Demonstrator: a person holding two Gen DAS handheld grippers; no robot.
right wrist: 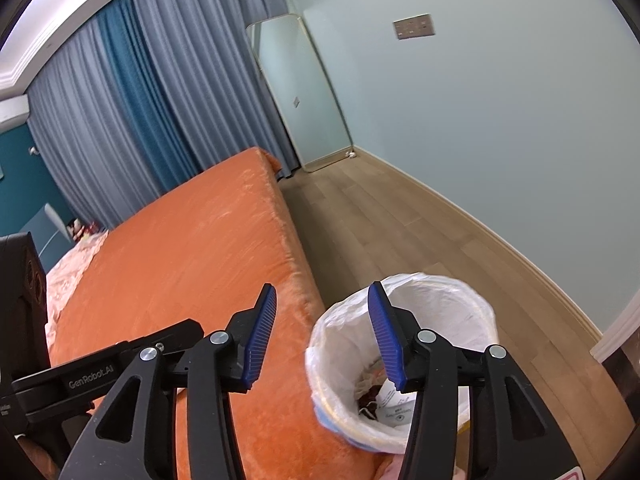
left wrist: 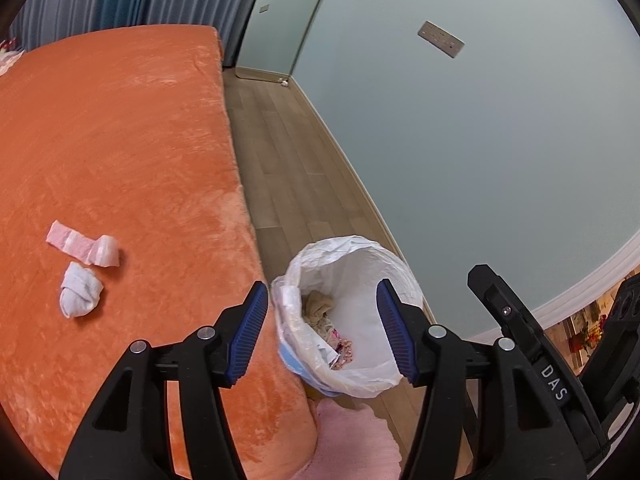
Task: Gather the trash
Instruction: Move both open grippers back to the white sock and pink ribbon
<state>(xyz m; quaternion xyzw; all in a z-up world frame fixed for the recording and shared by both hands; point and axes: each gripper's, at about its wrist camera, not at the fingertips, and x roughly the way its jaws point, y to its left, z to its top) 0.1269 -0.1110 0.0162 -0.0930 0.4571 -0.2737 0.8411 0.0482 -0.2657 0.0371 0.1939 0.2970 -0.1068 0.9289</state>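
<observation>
Just beyond the left claw (left wrist: 322, 330), jaws spread wide and holding nothing, with the lined trash bin (left wrist: 348, 316) on the floor directly ahead between its pads, scraps already inside. Same bin below and ahead of the right claw (right wrist: 322, 334), likewise wide and empty. Off to the left claw's left, well apart from it, on the orange bed (left wrist: 120, 140): a pink rolled wad (left wrist: 86, 245) and a white balled wad (left wrist: 80, 290), just beside each other, likely the next trash to fetch. Best done by swinging left, coming down over one wad alone, closing on its bulk rather than pinching the plush cover, then carrying back over the bin's mouth before releasing. Bed edge pressed close against the bin; loose liner rim easy to snag. Pink rug (left wrist: 356, 440) below the bin, mirror (right wrist: 304, 92) leaning far ahead, nothing blocking the reach.
</observation>
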